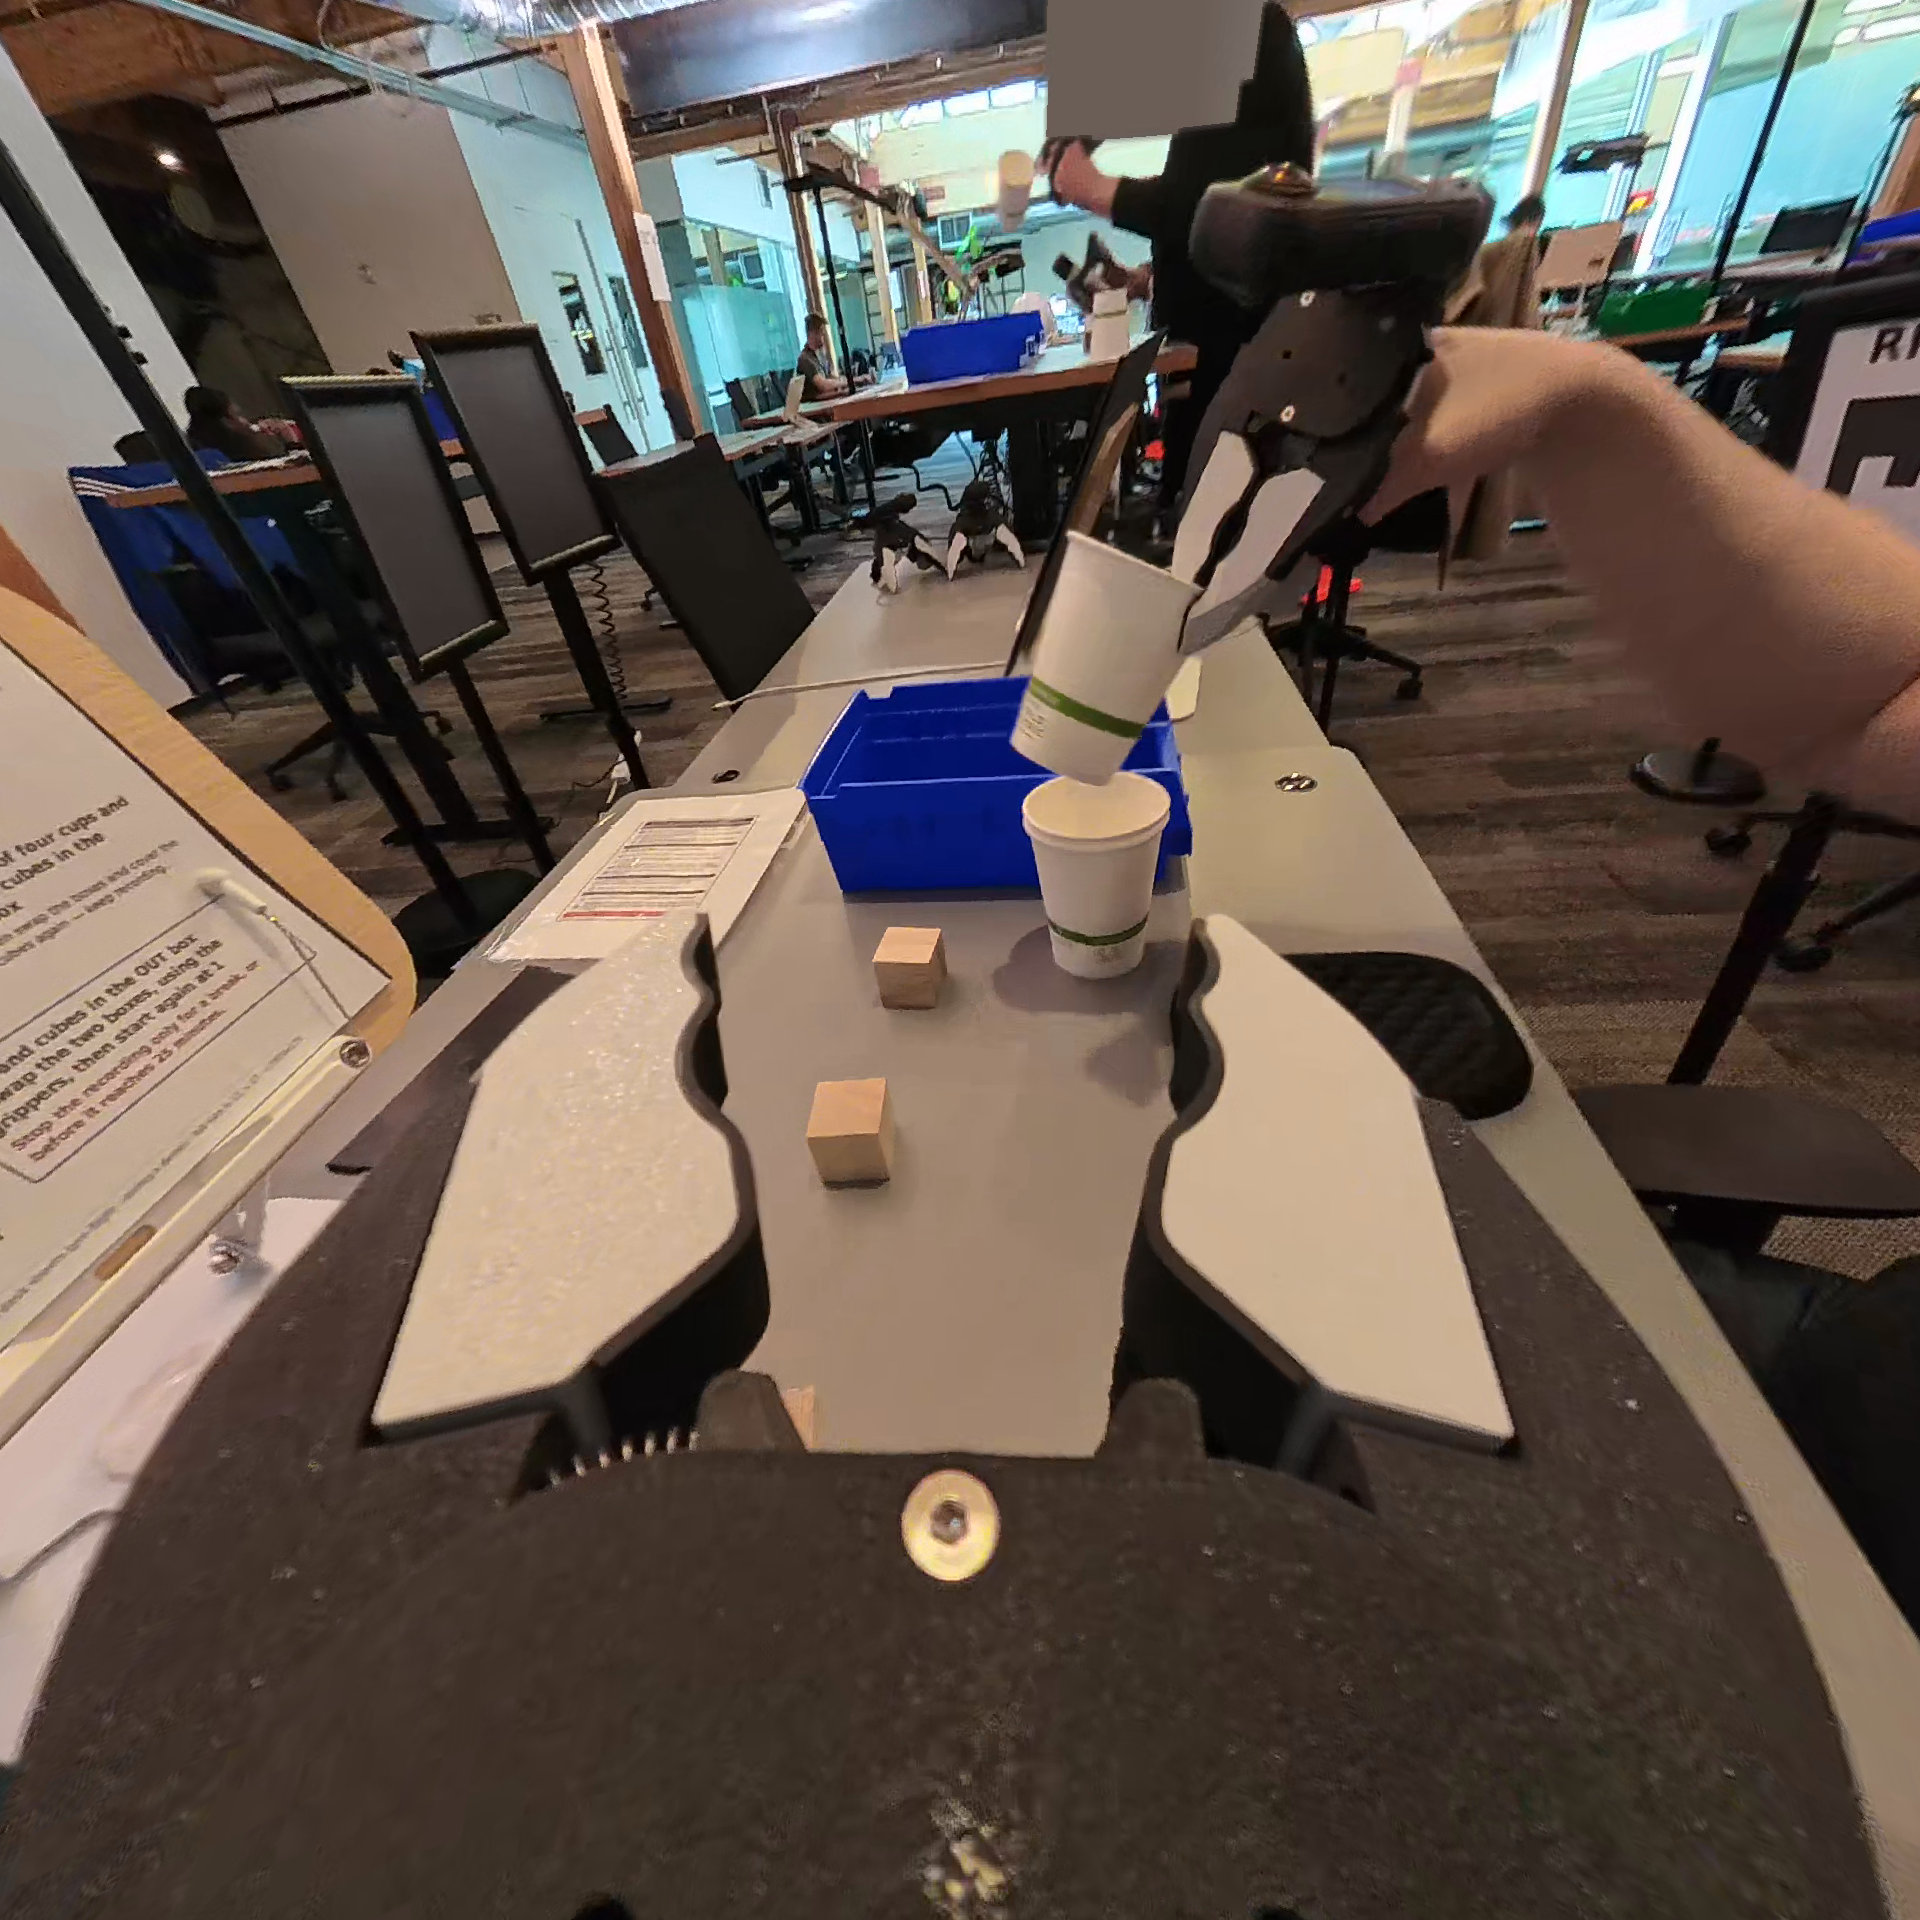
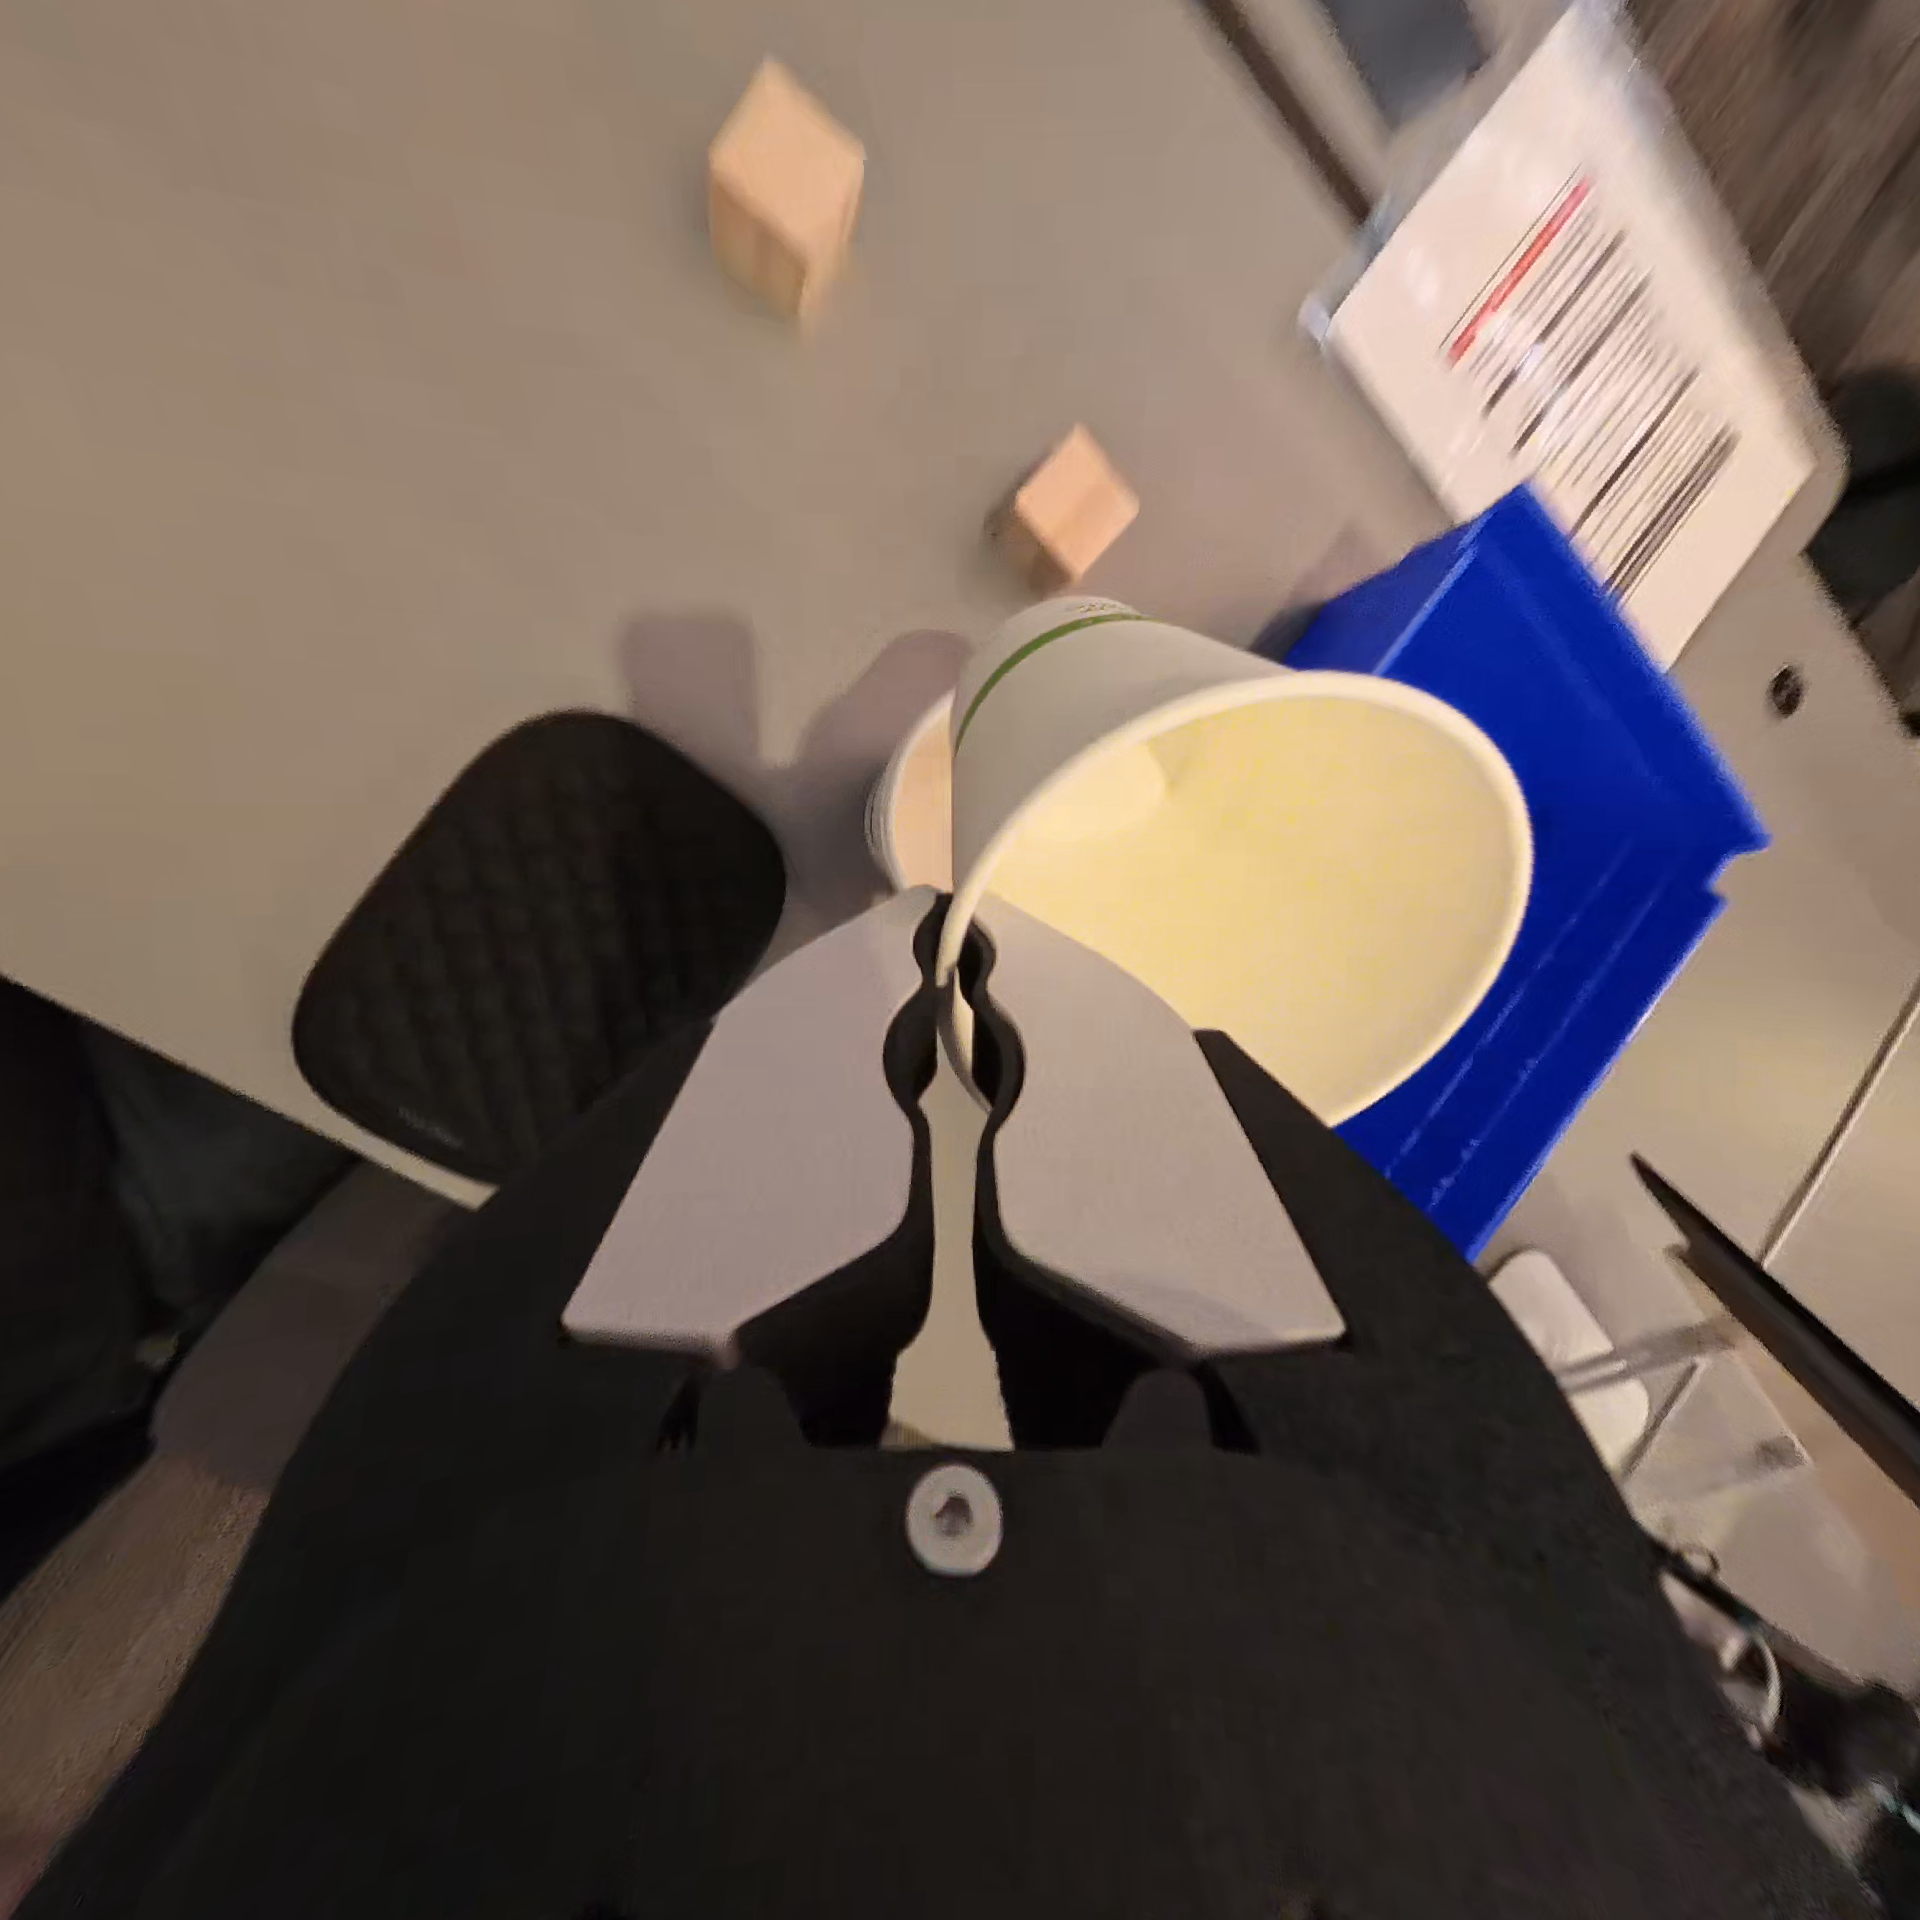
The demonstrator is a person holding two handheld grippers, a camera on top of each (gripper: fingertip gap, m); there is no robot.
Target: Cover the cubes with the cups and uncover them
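Step in hand: fetching a cup. The right gripper [image 2: 951,951] pinches the rim of a lifted cup [image 2: 1236,883], tilted above the standing cup [image 1: 1096,883]. The left gripper [image 1: 951,1049] hangs spread, empty. Both cubes [image 1: 850,1130] lie uncovered at the standing cup's 8 o'clock on the table [image 1: 966,1299]. Next: invert the cup over a cube.

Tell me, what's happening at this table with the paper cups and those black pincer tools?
A person holds a two-finger gripper in each hand. The right gripper pinches the rim of a white paper cup, tilted in the air above a second paper cup that stands upright on the grey table, in front of a blue bin. The left gripper is open and holds nothing. Two wooden cubes lie uncovered on the table.
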